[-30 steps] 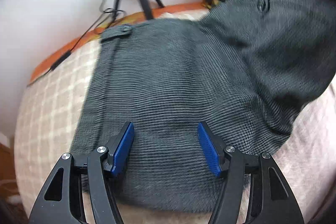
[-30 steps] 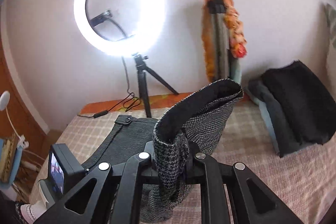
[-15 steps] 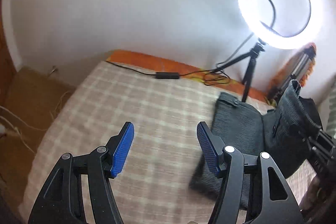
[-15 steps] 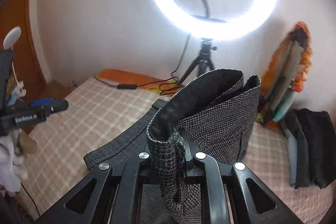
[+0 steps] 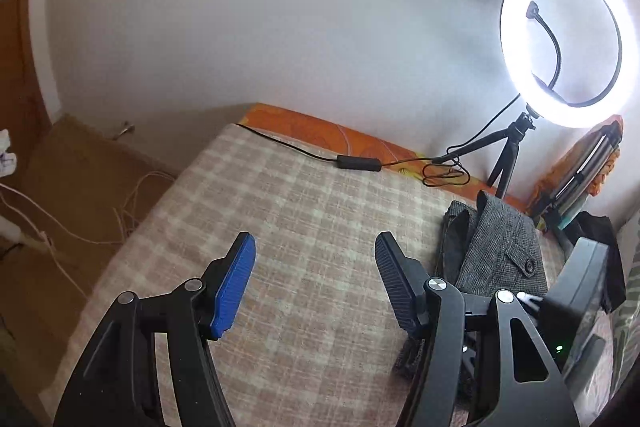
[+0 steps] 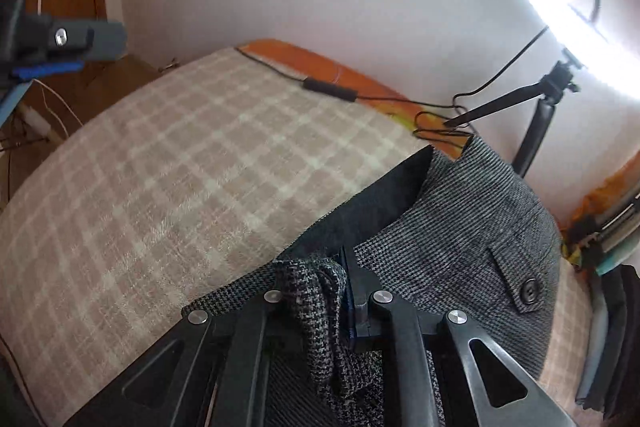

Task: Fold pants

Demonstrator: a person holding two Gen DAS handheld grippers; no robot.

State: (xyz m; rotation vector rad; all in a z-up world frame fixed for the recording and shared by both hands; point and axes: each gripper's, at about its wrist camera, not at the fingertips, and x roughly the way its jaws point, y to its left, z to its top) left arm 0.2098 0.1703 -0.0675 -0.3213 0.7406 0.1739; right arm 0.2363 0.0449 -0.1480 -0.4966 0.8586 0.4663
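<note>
The grey houndstooth pants (image 6: 472,227) lie on the checked bed cover (image 6: 180,167). My right gripper (image 6: 344,291) is shut on a bunched edge of the pants and holds it low over the cover, with the buttoned pocket flap (image 6: 520,287) to its right. In the left wrist view the pants (image 5: 500,251) show at the right. My left gripper (image 5: 316,283) is open and empty above the bare checked cover (image 5: 280,211), left of the pants. Its blue pads (image 5: 234,287) stand wide apart.
A lit ring light (image 5: 564,43) on a small tripod (image 5: 508,163) stands at the far edge by the wall, its cable (image 5: 356,163) running along the orange mattress edge. Dark folded clothes (image 6: 616,339) lie at the right. Floor and loose wires (image 5: 60,227) are past the left bed edge.
My left gripper has swung off the pants to the left, over bare bed cover. My right gripper has carried the held pants edge leftward and lower toward the cover.
</note>
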